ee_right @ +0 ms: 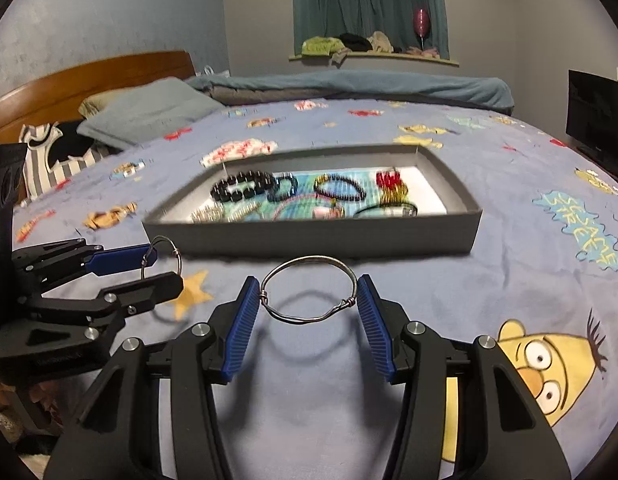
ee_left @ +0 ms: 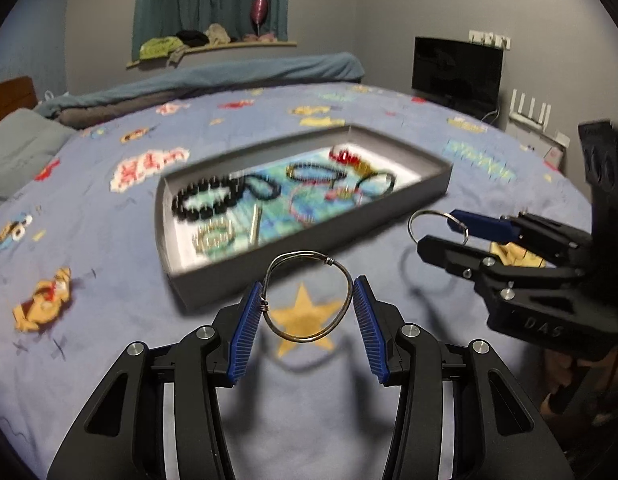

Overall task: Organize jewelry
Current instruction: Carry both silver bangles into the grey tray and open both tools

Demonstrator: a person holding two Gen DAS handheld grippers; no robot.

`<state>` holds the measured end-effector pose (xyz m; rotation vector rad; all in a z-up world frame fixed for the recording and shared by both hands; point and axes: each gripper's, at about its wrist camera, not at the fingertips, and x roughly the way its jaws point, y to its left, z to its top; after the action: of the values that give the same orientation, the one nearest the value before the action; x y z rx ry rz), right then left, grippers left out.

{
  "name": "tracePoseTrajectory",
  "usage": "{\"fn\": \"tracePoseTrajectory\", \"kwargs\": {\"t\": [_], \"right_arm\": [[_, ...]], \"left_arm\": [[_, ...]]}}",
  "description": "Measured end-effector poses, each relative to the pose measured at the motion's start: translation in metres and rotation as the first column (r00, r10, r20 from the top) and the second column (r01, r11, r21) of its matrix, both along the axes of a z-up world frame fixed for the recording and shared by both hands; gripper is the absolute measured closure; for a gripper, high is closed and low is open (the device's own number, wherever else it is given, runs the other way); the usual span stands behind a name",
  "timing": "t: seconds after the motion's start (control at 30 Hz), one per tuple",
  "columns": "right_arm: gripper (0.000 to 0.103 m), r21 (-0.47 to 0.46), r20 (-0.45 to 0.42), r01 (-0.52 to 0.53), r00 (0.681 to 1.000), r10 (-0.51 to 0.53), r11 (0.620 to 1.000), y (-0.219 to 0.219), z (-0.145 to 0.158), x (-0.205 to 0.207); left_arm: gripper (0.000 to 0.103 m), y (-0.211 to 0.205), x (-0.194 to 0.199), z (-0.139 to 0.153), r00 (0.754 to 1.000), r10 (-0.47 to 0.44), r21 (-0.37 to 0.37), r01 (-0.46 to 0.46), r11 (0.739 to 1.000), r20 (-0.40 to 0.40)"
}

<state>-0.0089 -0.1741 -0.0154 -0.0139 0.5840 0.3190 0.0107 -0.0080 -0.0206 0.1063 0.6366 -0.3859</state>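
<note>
I have a wire bangle clamped across its width in my left gripper, and a second wire bangle pinched the same way in my right gripper; both pairs of jaws stand at a middling width, pads pressing the wire. Both bangles hang clear of the bed, just short of the near wall of the grey tray, which already holds bead bracelets and other pieces, blurred here.

To do this step well, I judge I should carry one bangle at a time over the tray's near wall, high enough that the wire does not catch the rim. I would pick a bare patch of the tray floor away from the bead bracelets, lower until the bangle nearly rests, then open slowly, so it does not spring out.
</note>
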Motion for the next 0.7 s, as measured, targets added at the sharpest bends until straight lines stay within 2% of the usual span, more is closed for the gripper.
{"fn": "tracePoseTrajectory", "kwargs": {"t": [0.13,0.33,0.57,0.7], "right_arm": [[0.052,-0.012,0.047,0.024,0.999,-0.024,1.000,-0.010,0.019,0.010],[0.052,-0.008,0.087,0.064,0.994,-0.063,0.998,-0.028,0.045,0.046],[0.052,-0.019,0.098,0.106,0.990,-0.104,0.994,-0.037,0.050,0.094],[0.052,-0.036,0.081,0.117,0.990,-0.114,0.992,-0.037,0.041,0.117]], "left_arm": [[0.054,0.001,0.014,0.018,1.000,0.000,-0.035,0.000,0.999,-0.006],[0.054,-0.001,0.057,0.042,1.000,0.009,-0.068,-0.009,0.998,-0.007],[0.054,0.002,0.108,0.043,0.998,0.048,-0.114,-0.052,0.992,-0.044],[0.054,-0.001,0.128,0.034,0.996,0.053,-0.102,-0.060,0.993,-0.069]]}}
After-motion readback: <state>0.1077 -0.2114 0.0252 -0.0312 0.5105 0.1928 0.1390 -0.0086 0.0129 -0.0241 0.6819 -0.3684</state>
